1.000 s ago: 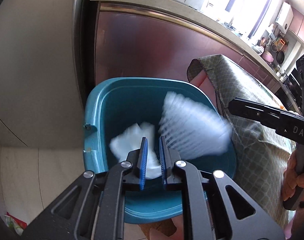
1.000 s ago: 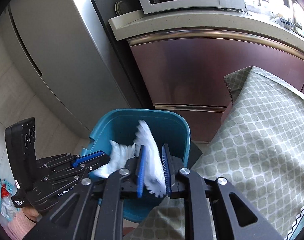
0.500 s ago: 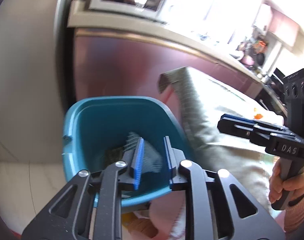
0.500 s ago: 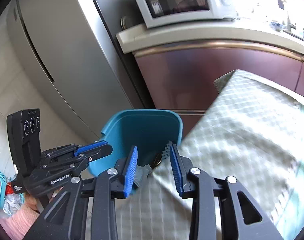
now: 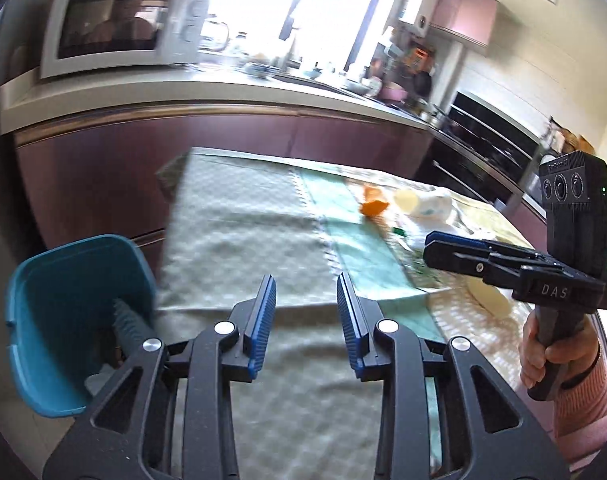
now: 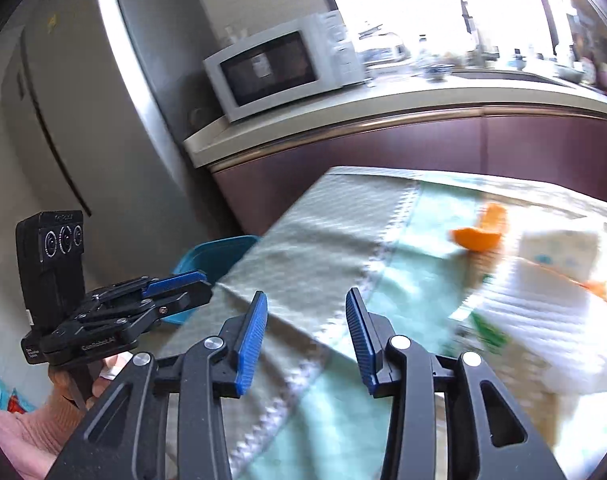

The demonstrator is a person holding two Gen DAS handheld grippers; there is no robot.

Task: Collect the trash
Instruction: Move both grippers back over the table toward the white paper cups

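Observation:
A teal bin [image 5: 63, 320] stands on the floor at the table's near-left corner, with a ribbed white wrapper [image 5: 127, 324] poking up inside; its rim [image 6: 219, 252] peeks past the tablecloth in the right wrist view. My left gripper [image 5: 305, 292] hovers above the tablecloth, its jaws opening with nothing between them. My right gripper [image 6: 305, 314] is also opening and empty, seen from the left wrist view over the table's right side [image 5: 451, 250]. Orange peel [image 5: 373, 202] [image 6: 479, 232], a white paper cup [image 5: 423, 202] [image 6: 559, 252] and white wrappers [image 6: 543, 320] lie on the table.
The table wears a green patterned cloth [image 5: 243, 232]. Behind it runs a maroon counter [image 5: 183, 140] with a white microwave [image 5: 115, 40]. A grey fridge [image 6: 83, 100] stands at the left. A black oven [image 5: 491, 140] is at the right. A hand in a pink sleeve [image 5: 559, 360] holds the right gripper.
Both grippers let go of white wrappers into the teal bin, then rose and swung right over the table while their jaws widened. The bin has slid to the lower left of both views.

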